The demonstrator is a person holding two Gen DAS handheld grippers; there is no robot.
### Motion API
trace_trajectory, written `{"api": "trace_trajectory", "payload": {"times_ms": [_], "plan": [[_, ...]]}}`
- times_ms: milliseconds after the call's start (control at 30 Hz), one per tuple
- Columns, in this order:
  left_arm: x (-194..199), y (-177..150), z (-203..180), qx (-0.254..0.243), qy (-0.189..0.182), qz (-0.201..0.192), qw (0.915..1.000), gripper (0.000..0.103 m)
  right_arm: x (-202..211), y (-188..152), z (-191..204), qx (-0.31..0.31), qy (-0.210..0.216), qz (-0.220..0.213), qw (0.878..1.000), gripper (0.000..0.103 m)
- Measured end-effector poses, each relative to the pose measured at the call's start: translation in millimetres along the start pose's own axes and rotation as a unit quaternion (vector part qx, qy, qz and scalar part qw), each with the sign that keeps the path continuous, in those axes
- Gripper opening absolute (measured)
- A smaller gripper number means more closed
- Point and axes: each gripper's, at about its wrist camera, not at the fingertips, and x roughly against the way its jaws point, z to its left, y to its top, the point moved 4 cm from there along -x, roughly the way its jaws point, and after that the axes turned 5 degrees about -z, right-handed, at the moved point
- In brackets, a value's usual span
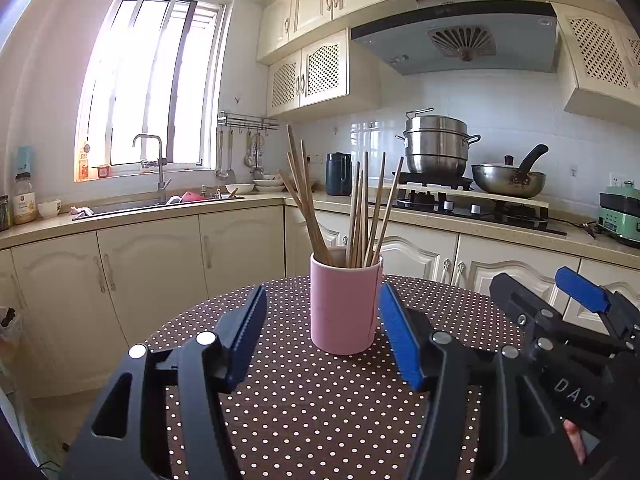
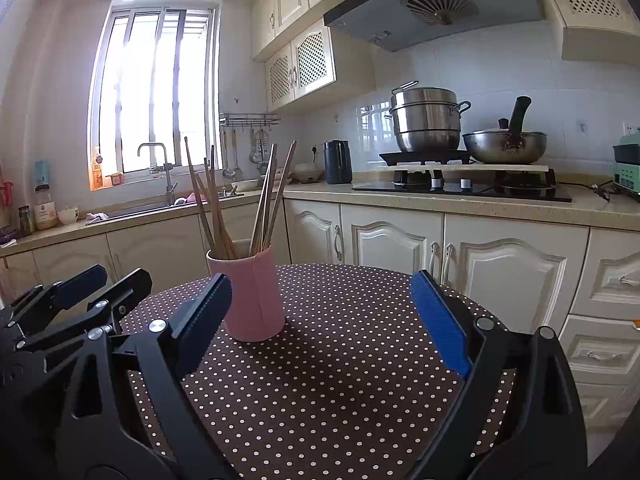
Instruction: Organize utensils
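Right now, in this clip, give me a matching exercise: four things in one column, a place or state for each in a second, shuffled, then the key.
Things:
1. pink cup
2. chopsticks
3. wok
4. left gripper

Places or states:
A. on the stove, black handle pointing up
B. open, its pads on either side of the cup, not touching it
C. upright on the polka-dot tablecloth
D. standing inside the cup, fanned out

Pairs: 1-C, 2-D, 3-A, 4-B
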Motion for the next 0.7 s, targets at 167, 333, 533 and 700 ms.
{"api": "trace_trajectory", "payload": {"times_ms": [167,333,533,700], "plan": [[0.3,-0.5,0.7,0.002,0.000,-0.002,1.0000,0.062,-0.1,-1.0,-0.1,-0.003,-0.001,0.002,1.000,0.090],[0.2,-0.6,1.3,0.004,0.001,-0.004,1.0000,0.062,-1.3,-1.4,-0.4,-0.004,0.003,0.005,1.000,0.090],[0.4,-1.0,2.9,0.004,0.002,-0.002,1.0000,0.063,-2.7,-2.6,-0.1,-0.005,0.005,0.010,1.000,0.090],[0.5,-1.3,5.1,0.005,0.002,0.000,1.0000,0.064,-3.7,-3.4,-0.6,-0.007,0.006,0.014,1.000,0.090]]}}
